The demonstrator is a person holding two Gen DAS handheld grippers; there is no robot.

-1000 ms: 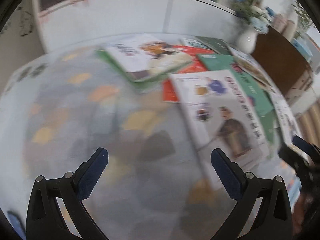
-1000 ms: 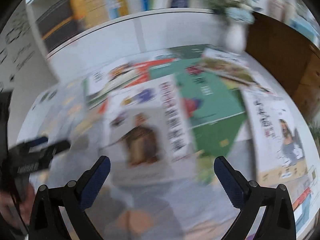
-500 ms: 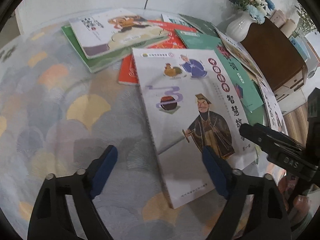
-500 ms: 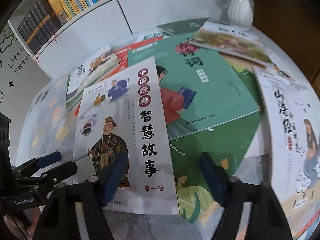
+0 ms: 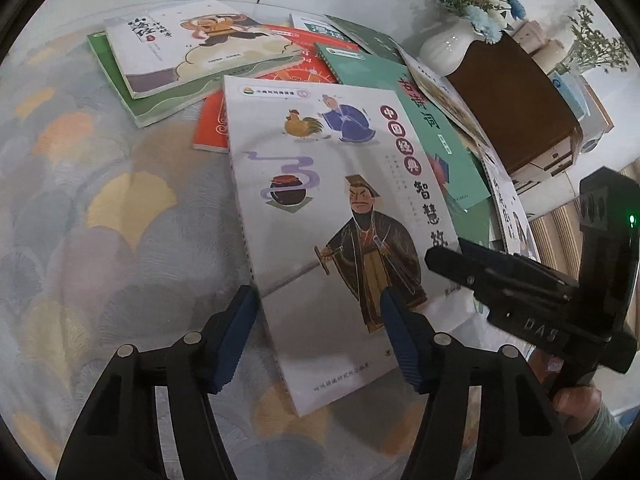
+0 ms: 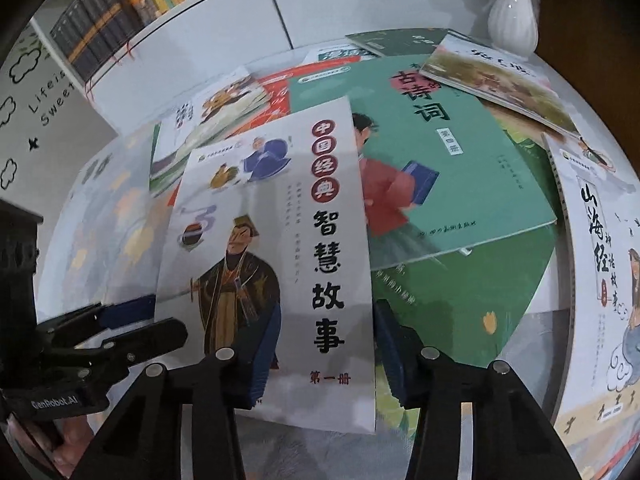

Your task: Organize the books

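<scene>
- Jaws of both grippers are closing, each pair straddling one near corner of the white story book (image 5: 340,216), and neither pair yet pinches it as far as the wrist views show.
- Left gripper (image 5: 316,340) stands over the book's near left corner: one blue pad sits just outside the spine edge on the cloth, the other rests over the cover by the robed figure.
- Right gripper (image 6: 320,354) stands over the near right corner: one pad lies over the cover, the other just outside the right edge, above the green book (image 6: 460,168) underneath.
- The book lies face up, its long axis running away from both grippers toward the far edge of the counter (image 5: 120,240); its near short edge faces them.
- Its far end overlaps a red book (image 5: 208,128) and the green book, so it is the top of the pile.
- My judgement: the two hands are about equally near, so the lift turns on both corners being caught together along that short edge.
- Other books and a white vase (image 5: 444,50) lie farther off.
</scene>
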